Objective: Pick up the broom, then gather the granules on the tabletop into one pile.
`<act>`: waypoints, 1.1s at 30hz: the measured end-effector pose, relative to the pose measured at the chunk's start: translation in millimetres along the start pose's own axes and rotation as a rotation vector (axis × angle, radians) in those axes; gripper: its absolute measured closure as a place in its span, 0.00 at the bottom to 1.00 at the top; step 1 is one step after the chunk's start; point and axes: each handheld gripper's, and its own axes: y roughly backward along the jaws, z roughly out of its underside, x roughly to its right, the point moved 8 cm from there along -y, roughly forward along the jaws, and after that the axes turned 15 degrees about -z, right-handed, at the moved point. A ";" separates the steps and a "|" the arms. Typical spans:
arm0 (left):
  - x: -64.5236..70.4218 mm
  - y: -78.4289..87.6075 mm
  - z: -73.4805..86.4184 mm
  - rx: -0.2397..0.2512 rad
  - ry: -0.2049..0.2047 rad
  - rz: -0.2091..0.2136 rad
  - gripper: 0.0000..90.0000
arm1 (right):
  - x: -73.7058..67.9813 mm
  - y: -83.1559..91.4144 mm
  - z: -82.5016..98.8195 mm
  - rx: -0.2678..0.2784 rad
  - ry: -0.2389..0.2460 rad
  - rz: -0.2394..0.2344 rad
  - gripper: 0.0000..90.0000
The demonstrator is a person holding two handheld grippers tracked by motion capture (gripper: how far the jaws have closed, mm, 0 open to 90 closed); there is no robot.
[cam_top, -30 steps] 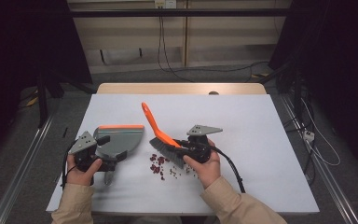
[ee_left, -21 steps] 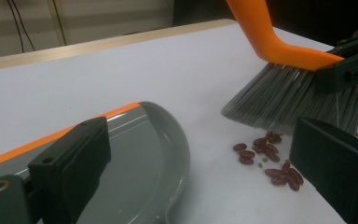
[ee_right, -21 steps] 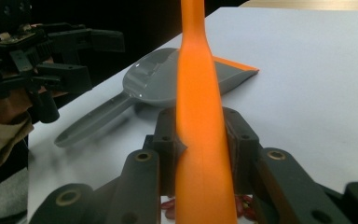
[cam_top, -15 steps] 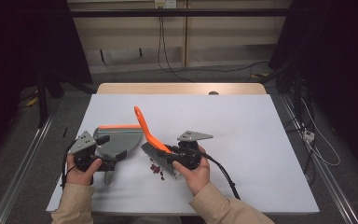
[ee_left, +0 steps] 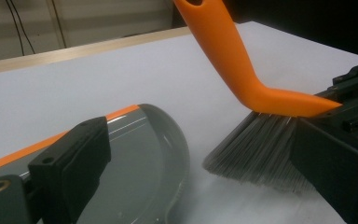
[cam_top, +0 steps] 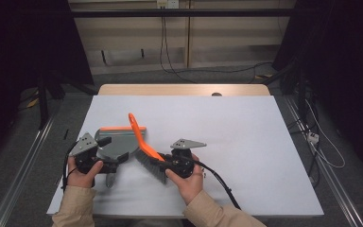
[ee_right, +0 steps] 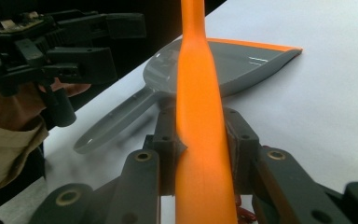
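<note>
Orange-handled brush (cam_top: 144,149) sits pinched in our right claw (cam_top: 168,163), bristles at the mouth of the grey dustpan (cam_top: 118,144) on the table (cam_top: 246,137); our left claw (cam_top: 105,164) state we cannot tell.

right hand-held gripper (cam_top: 166,164): carried leftward across the table (cam_top: 246,127) | brush (cam_top: 146,151): bristles brought up beside the dustpan (cam_top: 118,142) | dark red crumbs: seen earlier on the table, now covered from the high view
</note>
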 end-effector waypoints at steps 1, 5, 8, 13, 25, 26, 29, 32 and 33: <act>-0.1 0.0 0.0 0.000 -0.001 0.000 0.06 | -1.1 -2.2 1.2 -0.001 -0.011 -0.009 0.79; 0.3 0.8 -0.1 0.001 -0.002 0.001 0.06 | -1.8 -7.8 4.5 -0.002 -0.039 -0.016 0.79; -0.1 1.3 0.0 0.001 -0.001 -0.002 0.06 | 0.1 -10.1 7.8 -0.008 -0.050 -0.018 0.79; 0.1 0.8 0.6 -0.005 -0.010 -0.003 0.06 | 4.4 -10.6 7.8 -0.004 -0.074 -0.015 0.79; 1.5 -0.5 0.9 -0.005 -0.010 0.000 0.06 | 28.1 4.3 12.0 -0.057 -0.117 0.078 0.78; 1.4 -0.5 0.7 -0.004 -0.014 -0.001 0.06 | 29.1 5.8 11.8 -0.058 -0.120 0.083 0.78; 1.4 -0.3 0.6 -0.003 -0.012 -0.002 0.06 | 33.3 11.6 11.7 -0.061 -0.129 0.097 0.78; 1.3 -0.5 0.7 -0.003 -0.016 -0.003 0.06 | 38.0 18.1 11.5 -0.057 -0.139 0.110 0.78; 1.4 -0.4 0.7 -0.004 -0.017 -0.003 0.06 | 39.6 20.3 11.0 -0.055 -0.135 0.116 0.78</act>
